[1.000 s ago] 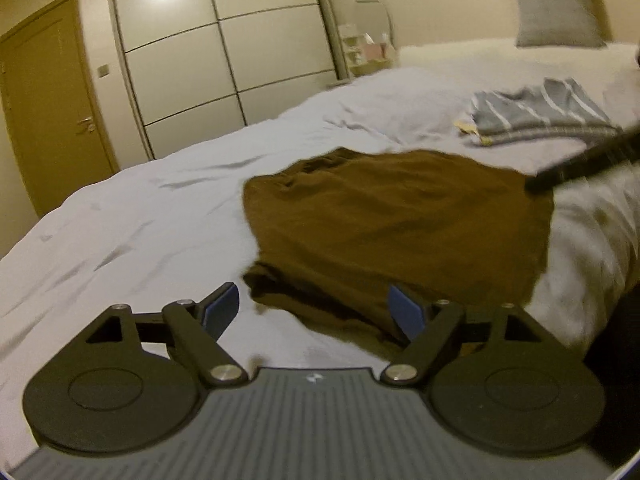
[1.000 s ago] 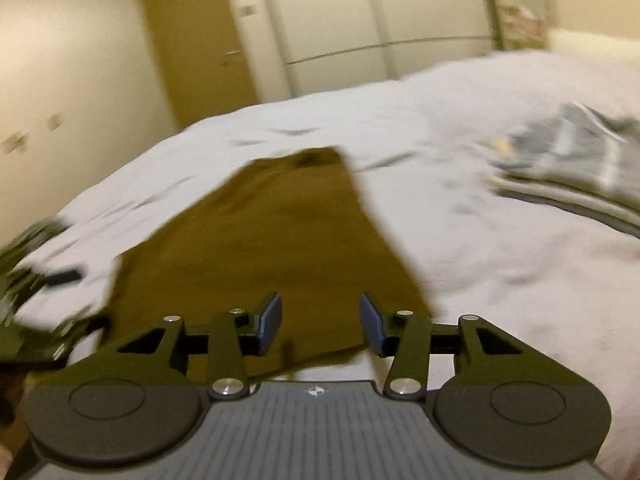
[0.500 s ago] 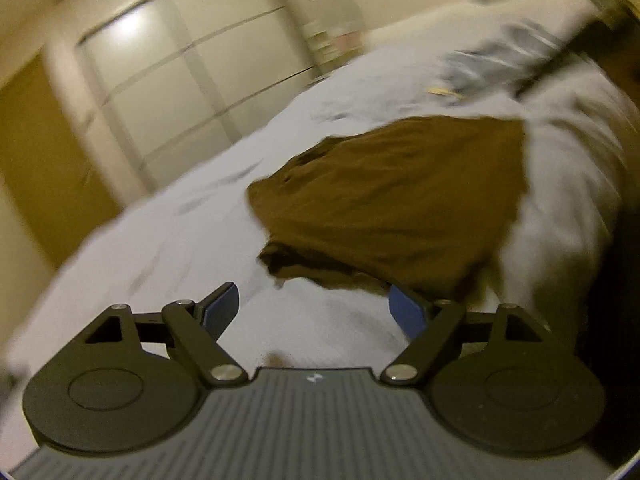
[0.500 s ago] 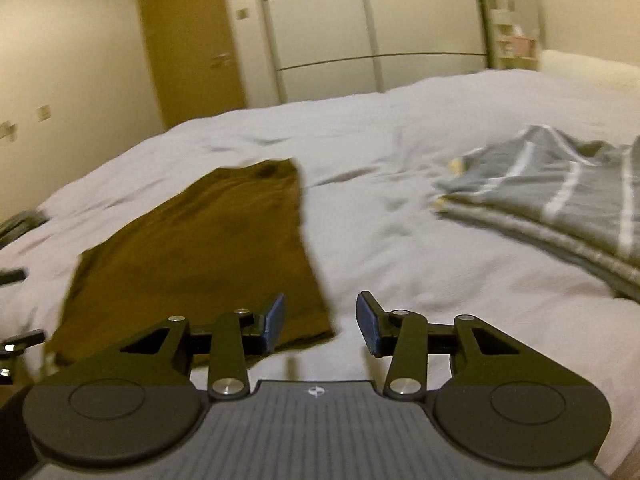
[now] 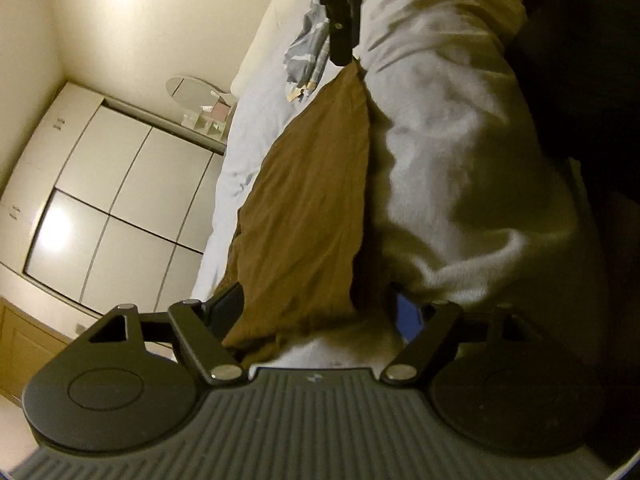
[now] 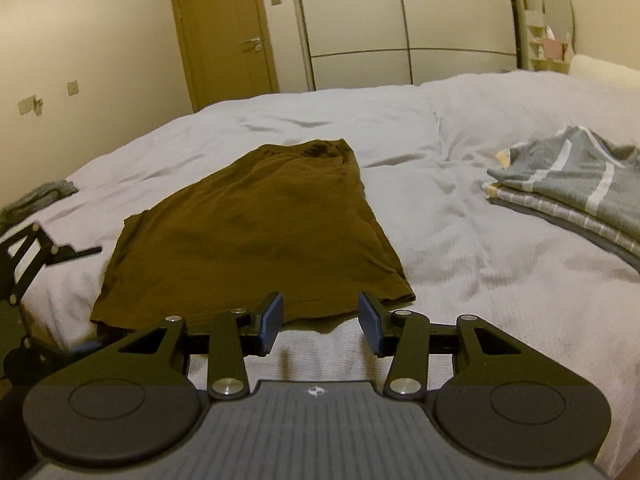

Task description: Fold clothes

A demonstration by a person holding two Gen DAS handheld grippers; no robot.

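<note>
A brown cotton garment (image 6: 256, 236) lay spread flat on the white bedsheet (image 6: 460, 248), near the bed's front edge. The right gripper (image 6: 320, 318) hovered just short of its near hem, jaws apart and empty. The left gripper (image 5: 316, 312), rolled sideways, had its jaws spread around the garment's left corner, unclamped. A stack of folded grey striped clothes (image 6: 576, 184) sat well apart on the right.

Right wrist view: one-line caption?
Open right gripper hovers at the near hem of a brown garment spread on the white bed.
</note>
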